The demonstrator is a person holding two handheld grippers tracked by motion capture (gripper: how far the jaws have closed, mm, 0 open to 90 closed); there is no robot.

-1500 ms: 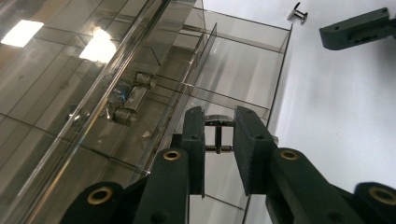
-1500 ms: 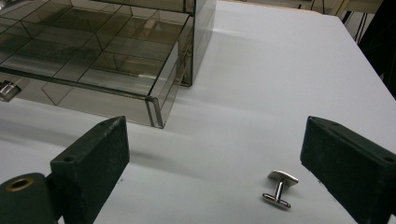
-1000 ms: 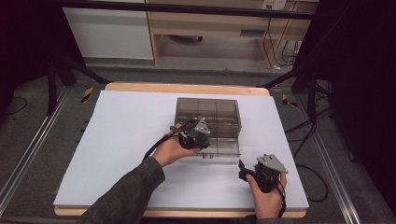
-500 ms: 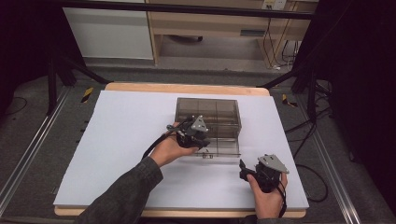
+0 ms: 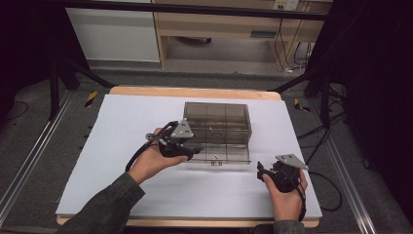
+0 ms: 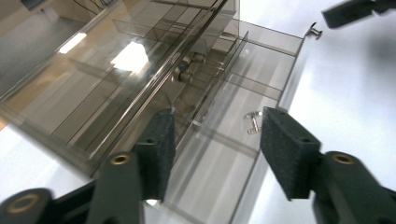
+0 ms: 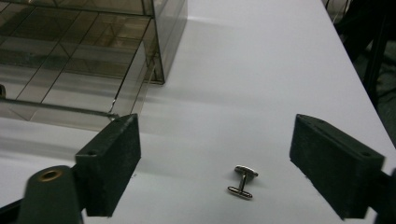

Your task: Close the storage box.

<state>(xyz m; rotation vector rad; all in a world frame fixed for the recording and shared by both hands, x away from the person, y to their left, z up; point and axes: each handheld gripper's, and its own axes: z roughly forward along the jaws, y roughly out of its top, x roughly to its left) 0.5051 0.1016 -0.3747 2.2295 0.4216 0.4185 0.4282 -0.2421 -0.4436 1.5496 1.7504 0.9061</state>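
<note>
A clear smoky organiser box [image 5: 216, 124] sits mid-worktop [image 5: 122, 131], its bottom drawer [image 5: 221, 155] pulled out. The left tongs [image 5: 195, 152] hover at the drawer's left end, jaws just opening, nothing between them; a cufflink [image 6: 252, 120] lies inside the drawer. The right tongs [image 5: 260, 171] stand apart above another cufflink [image 7: 243, 181] lying on the worktop.

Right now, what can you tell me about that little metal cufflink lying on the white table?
The cufflink is small and silvery, polished metal by its look: a short post joining a bar end and a rounder end. It lies on its side on the white table, apart from the clear drawer box. Nothing touches it; the right gripper frames it, jaws open.
</note>
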